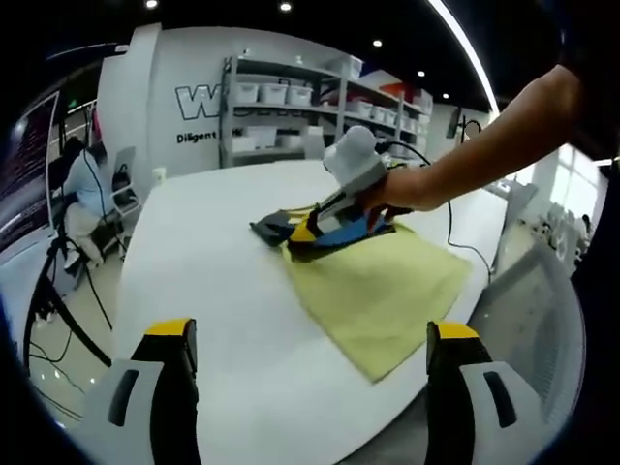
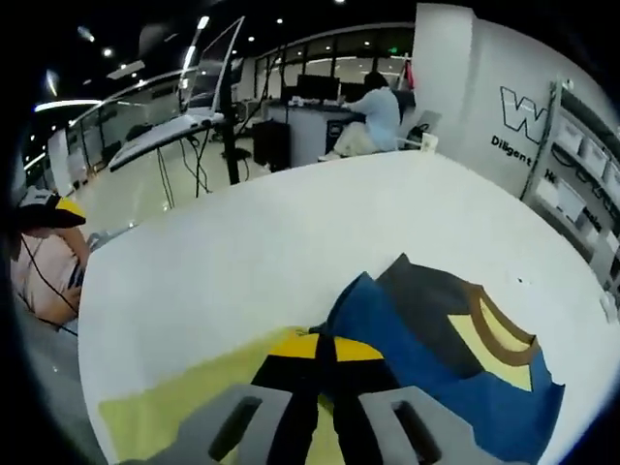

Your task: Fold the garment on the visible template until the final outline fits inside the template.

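Garment [image 2: 441,349], blue and dark grey with a yellow panel and brown neck band, lies bunched on the white table [image 1: 213,281], partly over the far corner of the yellow-green template [image 1: 383,291]. Right gripper [image 2: 327,360] has its jaws closed together on a fold of the blue cloth at the template's edge; in the left gripper view a hand [image 1: 402,194] presses it down there. Left gripper [image 1: 310,344] hovers near the table's edge with jaws wide apart, holding nothing. Judgement: folding is partly done; the bundle looks compact but untidy, and part of it overhangs the template, so squaring up and centring are left.
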Available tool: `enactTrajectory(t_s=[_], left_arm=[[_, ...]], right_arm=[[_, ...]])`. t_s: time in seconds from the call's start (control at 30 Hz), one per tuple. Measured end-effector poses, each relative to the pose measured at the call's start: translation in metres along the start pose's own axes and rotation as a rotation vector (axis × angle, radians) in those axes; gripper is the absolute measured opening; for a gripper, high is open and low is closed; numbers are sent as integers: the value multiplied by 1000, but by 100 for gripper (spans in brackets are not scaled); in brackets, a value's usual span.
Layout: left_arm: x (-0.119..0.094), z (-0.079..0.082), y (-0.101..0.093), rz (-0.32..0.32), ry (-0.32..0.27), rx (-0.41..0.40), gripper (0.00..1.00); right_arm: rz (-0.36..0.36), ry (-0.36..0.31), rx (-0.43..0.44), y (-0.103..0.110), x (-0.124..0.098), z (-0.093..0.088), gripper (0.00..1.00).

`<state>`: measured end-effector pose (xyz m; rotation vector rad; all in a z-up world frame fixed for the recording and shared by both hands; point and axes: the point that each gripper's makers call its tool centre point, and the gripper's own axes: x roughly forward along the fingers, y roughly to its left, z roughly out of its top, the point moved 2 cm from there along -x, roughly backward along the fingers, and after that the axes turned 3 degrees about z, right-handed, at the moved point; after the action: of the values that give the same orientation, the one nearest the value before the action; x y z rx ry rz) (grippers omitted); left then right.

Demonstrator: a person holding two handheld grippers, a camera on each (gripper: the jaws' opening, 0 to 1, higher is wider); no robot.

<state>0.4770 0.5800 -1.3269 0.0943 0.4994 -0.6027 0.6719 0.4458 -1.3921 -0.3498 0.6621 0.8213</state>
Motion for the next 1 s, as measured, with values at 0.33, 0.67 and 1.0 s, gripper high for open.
enactTrajectory(t_s=[0.33,0.67,1.0], left_arm=[[-3,1,5,10,0,2,95],[-1,3,3,4,3,14,95],[3,1,-3,-5,9,11,95]], right_arm=[[40,24,67,6,3,-8,0],[8,-43,50,-3,-4,4,0],[51,-24,71,16,8,-3,0]])
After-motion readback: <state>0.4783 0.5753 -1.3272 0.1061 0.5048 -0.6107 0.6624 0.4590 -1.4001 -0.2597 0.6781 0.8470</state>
